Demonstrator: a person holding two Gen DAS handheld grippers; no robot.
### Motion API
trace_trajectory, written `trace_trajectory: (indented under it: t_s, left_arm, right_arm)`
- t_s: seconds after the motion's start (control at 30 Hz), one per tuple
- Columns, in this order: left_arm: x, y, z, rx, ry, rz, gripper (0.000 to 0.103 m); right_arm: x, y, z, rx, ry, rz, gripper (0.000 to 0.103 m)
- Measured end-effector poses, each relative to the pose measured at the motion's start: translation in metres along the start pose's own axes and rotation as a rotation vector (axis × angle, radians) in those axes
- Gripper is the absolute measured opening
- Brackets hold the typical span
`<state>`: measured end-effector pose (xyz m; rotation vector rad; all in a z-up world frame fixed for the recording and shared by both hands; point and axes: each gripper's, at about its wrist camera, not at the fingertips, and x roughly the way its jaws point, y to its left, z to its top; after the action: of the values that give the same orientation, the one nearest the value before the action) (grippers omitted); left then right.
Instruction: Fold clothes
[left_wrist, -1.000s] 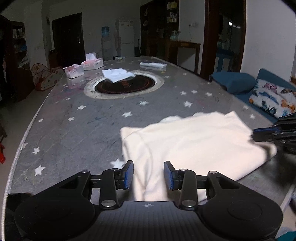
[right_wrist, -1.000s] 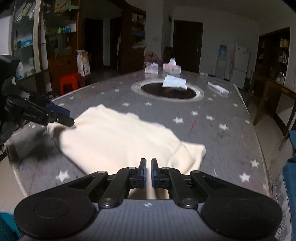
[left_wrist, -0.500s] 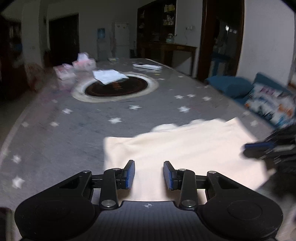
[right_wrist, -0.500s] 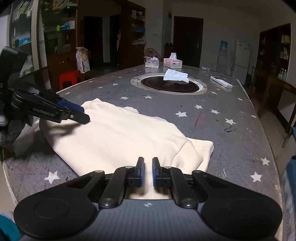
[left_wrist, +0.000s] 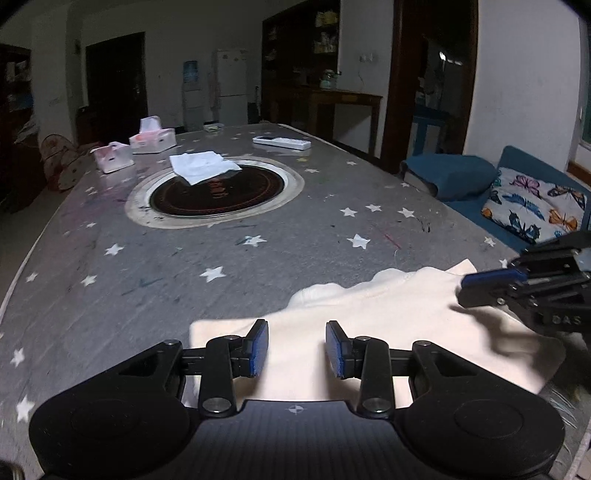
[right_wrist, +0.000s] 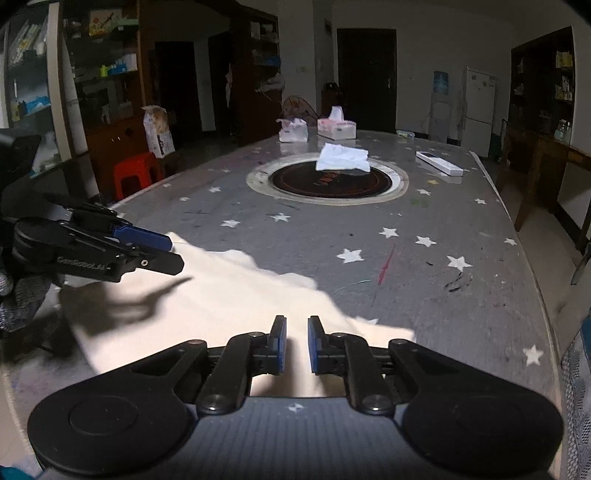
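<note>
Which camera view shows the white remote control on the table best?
The left wrist view: the white remote control lies side-on, its whole length visible beyond the round hotplate. In the right wrist view it appears angled and foreshortened.

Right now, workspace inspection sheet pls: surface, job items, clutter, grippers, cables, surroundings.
Surface: grey star-print tabletop with a round dark inset in the middle; scuffs and pen marks.
Job's things: one cream garment, folded, lying flat at the near edge.
Clutter: white folded cloth on the inset, two tissue boxes, a white remote at the far side.
Grippers: left gripper open over the garment, nothing between its pads; right gripper with a narrow gap, its jaws have just been opening, no cloth pinched.
Cables: nothing seen.
Surroundings: blue sofa with butterfly cushion, red stool, shelves, fridge, dim room.
</note>
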<state>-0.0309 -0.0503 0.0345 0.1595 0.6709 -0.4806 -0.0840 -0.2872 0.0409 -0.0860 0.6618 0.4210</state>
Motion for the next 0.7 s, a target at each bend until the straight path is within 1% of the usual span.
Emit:
trace_trajectory:
  t_s: [0.13, 0.17, 0.3, 0.43, 0.6, 0.7]
  left_arm:
    - [0.019, 0.007, 0.002, -0.004, 0.043, 0.019, 0.038]
    - [0.022, 0.01, 0.001, -0.004, 0.042, 0.027, 0.039]
    - [0.02, 0.013, 0.004, -0.024, 0.043, 0.025, 0.038]
    - [0.019, 0.005, 0.007, -0.008, 0.034, 0.018, 0.038]
    - [0.024, 0.0, 0.013, 0.01, 0.036, 0.022, 0.039]
    - [0.03, 0.001, 0.012, 0.013, 0.058, 0.028, 0.04]
  right_arm:
    - [0.018, -0.014, -0.001, 0.026, 0.045, -0.014, 0.011]
    - [0.02, -0.016, -0.001, 0.027, 0.049, -0.017, 0.01]
    - [0.017, -0.013, 0.003, 0.018, 0.029, -0.016, 0.011]
    - [0.02, -0.006, 0.016, -0.004, -0.001, 0.032, 0.011]
    - [0.044, -0.002, 0.023, -0.005, 0.022, 0.03, 0.011]
    - [0.053, -0.002, 0.02, -0.003, 0.045, 0.02, 0.011]
